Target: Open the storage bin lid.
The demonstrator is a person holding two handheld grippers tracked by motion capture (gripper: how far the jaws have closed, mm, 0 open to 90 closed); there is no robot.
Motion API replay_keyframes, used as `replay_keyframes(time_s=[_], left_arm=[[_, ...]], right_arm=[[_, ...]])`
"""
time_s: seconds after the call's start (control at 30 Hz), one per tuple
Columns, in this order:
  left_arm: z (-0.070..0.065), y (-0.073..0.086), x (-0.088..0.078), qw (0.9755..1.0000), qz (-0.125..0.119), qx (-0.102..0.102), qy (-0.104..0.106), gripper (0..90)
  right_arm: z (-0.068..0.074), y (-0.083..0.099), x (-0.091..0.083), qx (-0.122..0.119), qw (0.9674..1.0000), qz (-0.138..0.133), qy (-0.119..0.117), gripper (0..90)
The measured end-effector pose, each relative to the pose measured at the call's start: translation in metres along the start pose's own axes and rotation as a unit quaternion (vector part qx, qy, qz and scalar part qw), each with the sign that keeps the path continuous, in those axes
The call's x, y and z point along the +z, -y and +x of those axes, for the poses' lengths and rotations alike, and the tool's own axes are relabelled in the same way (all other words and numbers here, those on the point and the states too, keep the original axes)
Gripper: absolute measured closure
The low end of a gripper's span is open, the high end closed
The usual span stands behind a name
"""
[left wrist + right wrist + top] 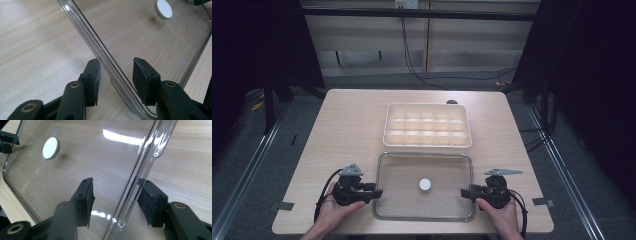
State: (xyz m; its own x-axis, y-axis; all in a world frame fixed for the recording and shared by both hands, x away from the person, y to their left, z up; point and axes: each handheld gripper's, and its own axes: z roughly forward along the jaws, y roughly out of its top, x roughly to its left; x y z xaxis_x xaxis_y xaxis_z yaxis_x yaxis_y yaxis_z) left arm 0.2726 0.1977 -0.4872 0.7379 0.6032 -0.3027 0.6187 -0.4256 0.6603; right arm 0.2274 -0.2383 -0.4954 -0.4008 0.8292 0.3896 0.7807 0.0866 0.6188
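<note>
Lab (black curtains point(597, 75), cables point(412, 55))

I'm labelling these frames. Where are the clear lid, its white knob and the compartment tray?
clear lid point(402, 175): high view, bare left part of the pane.
white knob point(425, 184): high view, its top face.
compartment tray point(386, 125): high view, left rim.

High view: above, forward-down | gripper views: close, probably level, sharing clear lid point(150, 40)

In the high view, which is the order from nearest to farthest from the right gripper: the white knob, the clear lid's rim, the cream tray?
1. Clear lid's rim: between the right gripper jaws.
2. White knob: lid centre, left of the gripper.
3. Cream tray: behind the lid, farthest.
</note>
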Motion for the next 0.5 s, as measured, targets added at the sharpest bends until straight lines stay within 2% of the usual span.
replay_keyframes(time_s=[0.13, 0.3, 0.5], left_arm=[[0.0013, -0.0004, 0.0016, 0.9999, 0.011, 0.000, 0.006, 55.9], [0.0004, -0.0007, 0.0021, 0.9999, 0.012, 0.003, 0.004, 55.8], [-0.0019, -0.0005, 0.0039, 0.9998, 0.016, 0.009, 0.009, 54.6]], right_arm=[[-0.0005, -0.0006, 0.0018, -0.007, 1.0000, 0.005, 0.004, 45.7], [-0.0015, -0.0010, 0.0019, -0.013, 0.9999, 0.001, 0.010, 44.9], [0.0003, -0.0007, 0.0014, -0.018, 0.9994, -0.002, 0.030, 43.0]])
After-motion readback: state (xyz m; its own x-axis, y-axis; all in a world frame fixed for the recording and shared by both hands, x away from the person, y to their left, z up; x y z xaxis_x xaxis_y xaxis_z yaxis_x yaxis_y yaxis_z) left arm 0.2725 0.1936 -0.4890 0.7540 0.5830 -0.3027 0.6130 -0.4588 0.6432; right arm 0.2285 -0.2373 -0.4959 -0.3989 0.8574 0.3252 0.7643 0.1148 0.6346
